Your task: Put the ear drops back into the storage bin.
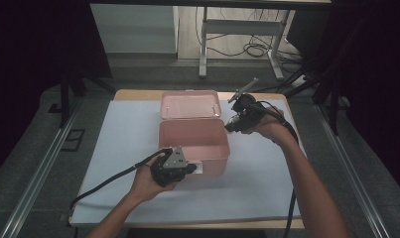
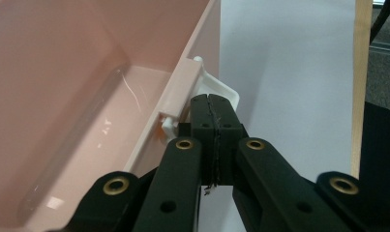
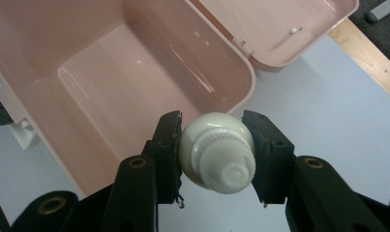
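Note:
An open pink plastic box [image 1: 220, 148] stands mid-table, its lid [image 1: 190, 104] folded back flat behind it. In the right gripper view the box's inside [image 3: 134, 77] lies bare below. My right gripper [image 1: 238, 118] hovers over the box's far right corner, shut on a white rounded bottle [image 3: 217, 152] with a ribbed cap that faces the camera. My left gripper [image 1: 176, 167] rests at the box's front wall. Its jaws are pressed together, and the left gripper [image 2: 213, 102] tips sit against the white latch [image 2: 221, 88] on that wall.
The box stands on a white sheet [image 1: 128, 129] that covers a wooden table [image 1: 138, 93]. Black cables trail from both grippers towards the front edge. Beyond the table are a desk frame [image 1: 203, 44] and floor cables.

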Action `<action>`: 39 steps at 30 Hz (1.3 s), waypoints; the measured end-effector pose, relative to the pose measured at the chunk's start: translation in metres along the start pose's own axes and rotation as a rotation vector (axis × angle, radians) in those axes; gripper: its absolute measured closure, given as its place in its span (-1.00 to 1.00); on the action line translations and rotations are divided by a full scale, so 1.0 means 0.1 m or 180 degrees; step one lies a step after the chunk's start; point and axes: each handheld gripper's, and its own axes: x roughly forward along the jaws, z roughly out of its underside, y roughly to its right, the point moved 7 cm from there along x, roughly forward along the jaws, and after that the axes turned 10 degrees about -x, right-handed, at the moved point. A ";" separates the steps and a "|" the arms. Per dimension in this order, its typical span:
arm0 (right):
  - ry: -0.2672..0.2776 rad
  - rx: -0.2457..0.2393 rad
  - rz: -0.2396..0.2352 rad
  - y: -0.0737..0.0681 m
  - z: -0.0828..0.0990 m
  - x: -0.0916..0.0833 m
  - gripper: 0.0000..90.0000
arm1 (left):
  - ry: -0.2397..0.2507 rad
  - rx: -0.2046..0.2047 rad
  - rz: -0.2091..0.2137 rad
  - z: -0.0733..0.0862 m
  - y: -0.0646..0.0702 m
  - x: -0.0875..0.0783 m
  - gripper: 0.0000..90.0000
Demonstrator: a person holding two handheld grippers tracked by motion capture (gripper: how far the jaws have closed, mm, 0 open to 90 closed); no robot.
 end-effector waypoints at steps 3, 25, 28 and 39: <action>0.0000 -0.0004 -0.0017 -0.02 -0.03 0.04 0.34 | 0.0005 0.0001 0.0001 0.00 0.00 0.00 1.00; -0.0063 -0.0104 -0.0089 -0.10 -0.18 0.26 0.34 | 0.0005 -0.0008 0.0003 0.00 0.00 0.00 1.00; -0.0069 -0.0096 -0.0095 -0.11 -0.18 0.28 0.34 | 0.0007 -0.0011 0.0001 0.00 0.00 0.00 1.00; -0.0108 -0.0112 -0.0113 -0.13 -0.19 0.40 0.34 | 0.0027 -0.0027 0.0004 0.00 0.01 0.00 1.00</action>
